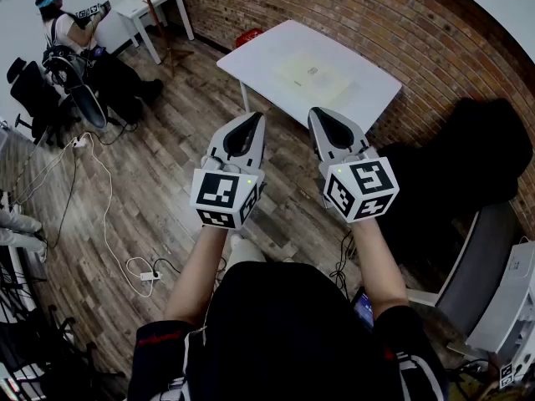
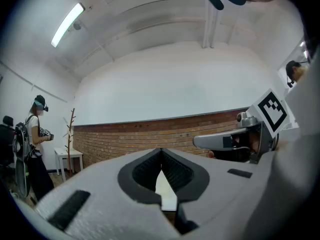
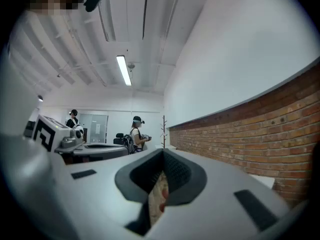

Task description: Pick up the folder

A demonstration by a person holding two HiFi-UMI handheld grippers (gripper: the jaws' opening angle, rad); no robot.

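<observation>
So right now both my tools are pinched shut with nothing in them: left tool [image 1: 253, 117] and right tool [image 1: 317, 112], held level side by side out in front of me. The folder [image 1: 313, 75] is lying flat near the middle of the white bench [image 1: 259, 53], well apart from either tool.

My guess for doing this cleanly: walk in close first and open the jaws before dropping down. A flat folder gives nothing to bite, so nudge it to the near edge until a bit overhangs, then clamp that. Come in low and level or you'll probably just scrape the benchtop.
</observation>
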